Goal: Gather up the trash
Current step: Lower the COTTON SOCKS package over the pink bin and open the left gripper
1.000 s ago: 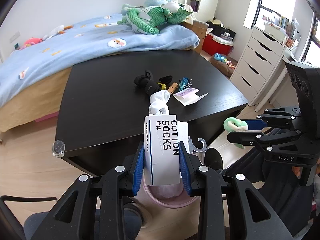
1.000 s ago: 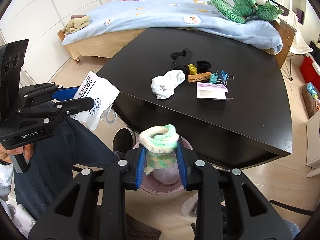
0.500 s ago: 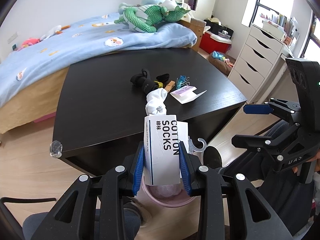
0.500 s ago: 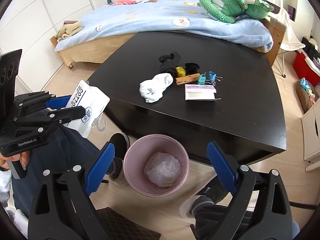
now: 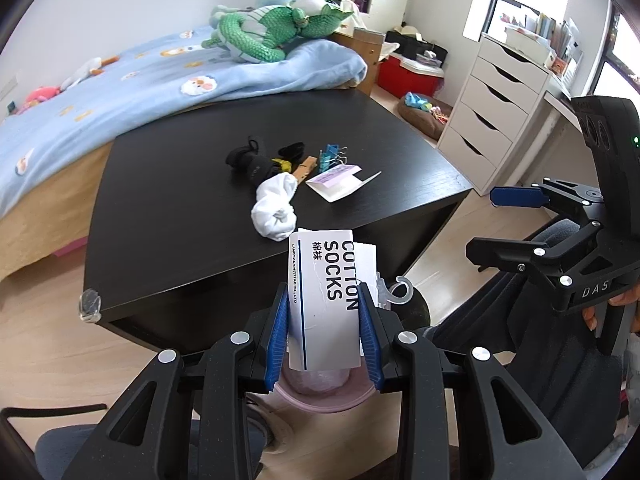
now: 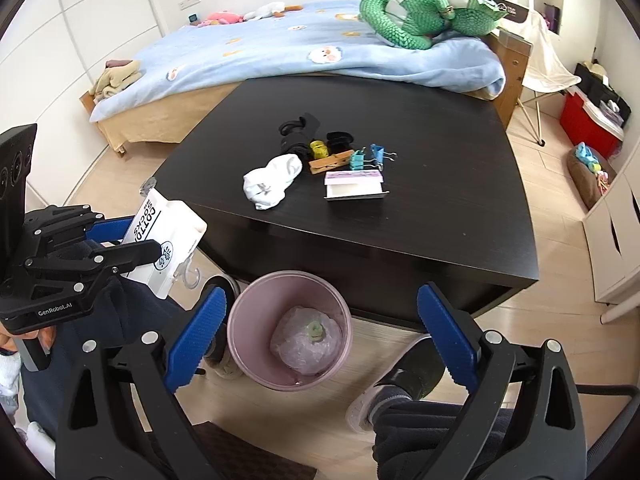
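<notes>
While left tongs clamp sock packaging, table overhangs bin.

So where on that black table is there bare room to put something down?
The black table is bare on the side nearest the blue bedding and along its right edge. It is crowded mid-table, around the white sock, clips and open small box.

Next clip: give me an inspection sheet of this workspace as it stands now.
Surface: black table, dark top, items grouped mid-table.
Job's things: sock package in left claw; pink bin on floor holding clear plastic and a small green item.
Clutter: white sock, black sock, wooden clothespin, blue binder clips, paper card.
Grippers: left claw shut on package; right claw open above bin.
Cables: nothing seen.
Surroundings: bed with green plush, white drawers.
</notes>
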### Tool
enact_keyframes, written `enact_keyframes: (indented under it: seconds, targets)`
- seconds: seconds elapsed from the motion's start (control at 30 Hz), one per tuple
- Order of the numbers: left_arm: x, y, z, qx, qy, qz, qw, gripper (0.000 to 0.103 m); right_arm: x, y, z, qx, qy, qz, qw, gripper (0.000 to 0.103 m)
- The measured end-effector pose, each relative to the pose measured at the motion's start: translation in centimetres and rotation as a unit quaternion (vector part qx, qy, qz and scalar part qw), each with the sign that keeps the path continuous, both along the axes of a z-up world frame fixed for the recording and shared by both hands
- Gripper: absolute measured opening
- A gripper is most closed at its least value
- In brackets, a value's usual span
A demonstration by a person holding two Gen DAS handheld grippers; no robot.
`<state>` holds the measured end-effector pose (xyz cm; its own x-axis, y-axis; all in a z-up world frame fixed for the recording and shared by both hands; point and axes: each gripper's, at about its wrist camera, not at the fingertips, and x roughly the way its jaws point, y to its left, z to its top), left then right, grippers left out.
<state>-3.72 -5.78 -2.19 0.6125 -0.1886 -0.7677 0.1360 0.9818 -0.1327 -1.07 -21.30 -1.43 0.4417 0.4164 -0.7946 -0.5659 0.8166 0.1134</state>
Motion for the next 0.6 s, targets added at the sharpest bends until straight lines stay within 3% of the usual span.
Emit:
enact_keyframes:
  seconds: [0.33, 0.43, 0.5, 0.6]
  targets:
    - [0.4, -1.2, -0.4, -0.001, 0.01, -0.015, 0.9998, 0.039, 0.1, -1.2, 0.5, 0.006, -0.005, -0.011, 1.0, 0.095]
    - [0.5, -1.2, -0.6, 0.0, 0.011, -0.011, 0.9999, 0.061, 0.1, -1.3, 0.5, 0.007, -0.007, -0.012, 1.0, 0.095]
    - [0.5, -1.0, -0.6, -0.003, 0.009, -0.003, 1.0, 0.089, 0.1, -1.3, 0.5, 0.007, -0.007, -0.013, 1.0, 0.096]
    - [0.5, -0.7, -0.5, 0.005, 0.0, 0.009, 0.9999, 0.092, 0.1, -1.3, 0.4, 0.006, -0.006, -0.013, 1.0, 0.096]
